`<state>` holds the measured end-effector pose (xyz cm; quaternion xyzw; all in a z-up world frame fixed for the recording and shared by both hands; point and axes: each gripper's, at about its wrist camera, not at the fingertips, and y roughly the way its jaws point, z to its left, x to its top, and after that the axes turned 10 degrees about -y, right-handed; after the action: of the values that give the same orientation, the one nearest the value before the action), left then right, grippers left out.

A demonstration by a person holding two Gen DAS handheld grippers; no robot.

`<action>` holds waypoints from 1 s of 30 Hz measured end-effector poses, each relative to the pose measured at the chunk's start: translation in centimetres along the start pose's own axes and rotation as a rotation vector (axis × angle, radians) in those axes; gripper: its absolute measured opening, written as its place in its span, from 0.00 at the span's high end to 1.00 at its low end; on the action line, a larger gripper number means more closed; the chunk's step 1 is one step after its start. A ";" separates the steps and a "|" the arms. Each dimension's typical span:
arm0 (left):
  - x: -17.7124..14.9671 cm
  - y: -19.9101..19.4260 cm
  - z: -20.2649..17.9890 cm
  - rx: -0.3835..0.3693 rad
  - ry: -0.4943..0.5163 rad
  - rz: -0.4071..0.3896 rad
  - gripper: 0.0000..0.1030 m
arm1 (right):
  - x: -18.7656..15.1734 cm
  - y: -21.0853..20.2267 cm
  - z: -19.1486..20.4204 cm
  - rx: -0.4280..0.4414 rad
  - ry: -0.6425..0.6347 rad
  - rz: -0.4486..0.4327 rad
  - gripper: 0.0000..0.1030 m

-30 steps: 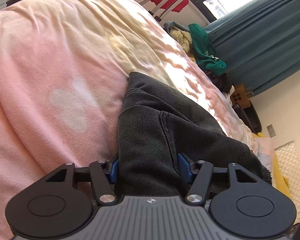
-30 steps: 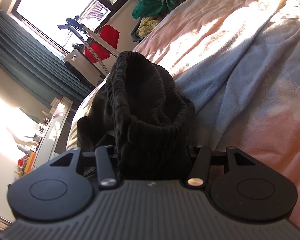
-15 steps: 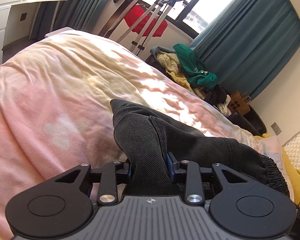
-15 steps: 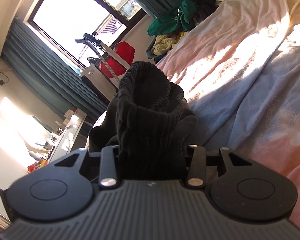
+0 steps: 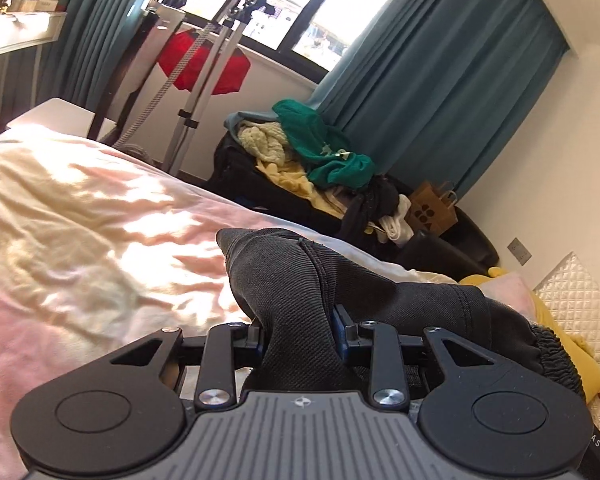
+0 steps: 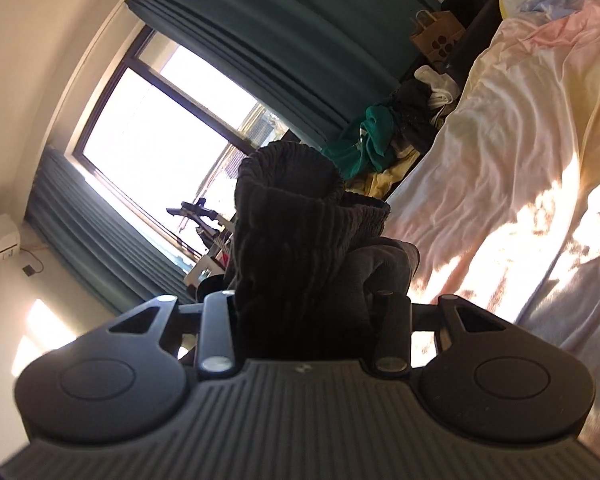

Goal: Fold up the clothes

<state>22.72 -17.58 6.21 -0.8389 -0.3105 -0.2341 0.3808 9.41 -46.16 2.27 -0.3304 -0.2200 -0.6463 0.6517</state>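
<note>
A lived-in home bedroom: a bed (image 5: pixel 80 216) under a rumpled pink duvet, teal curtains (image 5: pixel 440 92) framing a bright window (image 6: pixel 156 128), and a heap of laundry (image 5: pixel 312 156) beside the bed.

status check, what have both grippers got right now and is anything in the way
Left gripper shut on dark trousers. Right gripper shut on their elastic waistband. Trousers above the bed. Nothing in the way.
</note>
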 end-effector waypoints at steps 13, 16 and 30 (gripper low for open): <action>-5.8 23.2 -9.0 -0.071 0.250 0.176 0.65 | 0.1 3.5 -15.9 -0.243 0.131 -0.108 0.58; -7.9 26.2 -7.2 -0.010 0.307 0.200 0.54 | -2.5 4.2 -18.4 -0.295 0.191 -0.055 0.58; -7.0 15.5 -8.2 -0.032 0.361 0.093 0.10 | -4.0 -1.4 -13.8 -0.439 0.183 0.010 0.48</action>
<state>27.36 -34.45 -0.90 -0.8027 -0.1944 -0.3676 0.4276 5.82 -53.17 -9.90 -0.4052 -0.0124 -0.7027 0.5847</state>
